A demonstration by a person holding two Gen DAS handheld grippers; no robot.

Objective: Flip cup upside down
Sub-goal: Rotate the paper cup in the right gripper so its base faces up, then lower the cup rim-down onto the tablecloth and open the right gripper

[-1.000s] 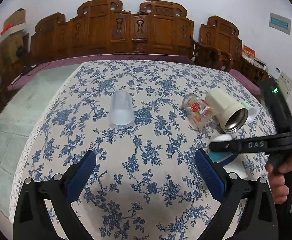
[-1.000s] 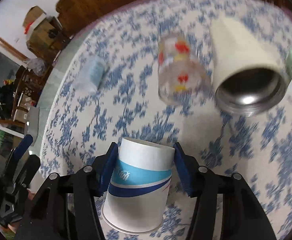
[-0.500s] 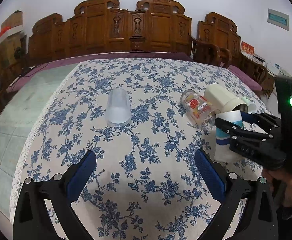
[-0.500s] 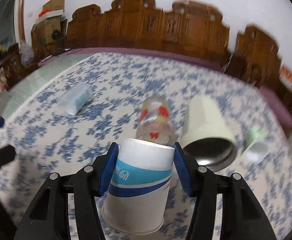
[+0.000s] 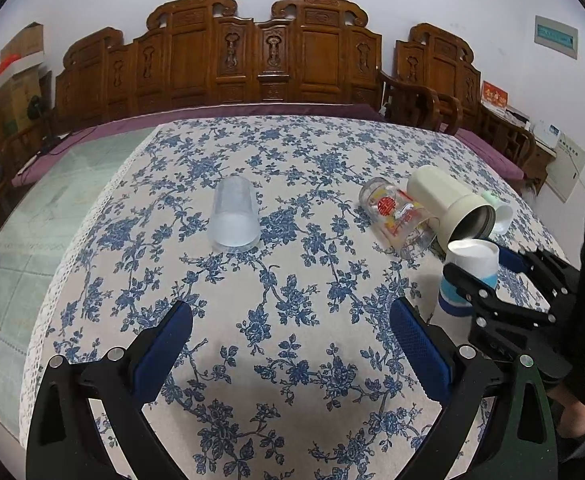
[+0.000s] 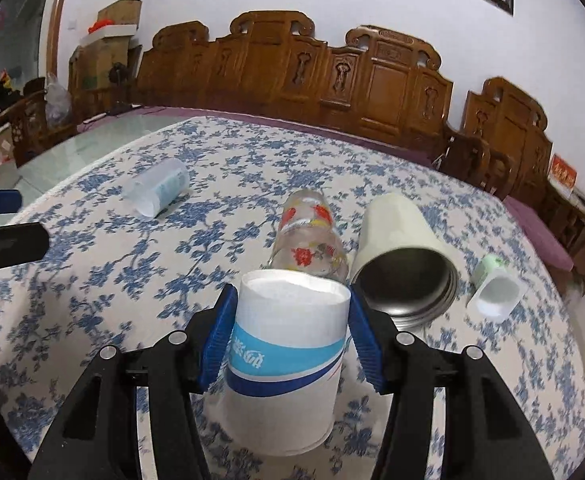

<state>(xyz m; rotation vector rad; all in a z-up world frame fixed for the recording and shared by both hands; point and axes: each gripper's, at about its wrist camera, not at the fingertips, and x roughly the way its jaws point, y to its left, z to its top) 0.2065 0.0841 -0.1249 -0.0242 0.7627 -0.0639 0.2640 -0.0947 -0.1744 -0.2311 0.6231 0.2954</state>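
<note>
Paper cup inverted between right gripper fingers, pads pinching its sides, wide rim down at floral tablecloth. Seating uncertain. Lower straight, rim flat, then release slowly. Floral glass, steel tumbler lie just beyond fingertips: avoid. Left gripper spread wide, empty.

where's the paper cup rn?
The paper cup sits upside down between the right hand-held gripper fingers, low centre in the right wrist view, just in front of the floral glass and cream tumbler.
</note>
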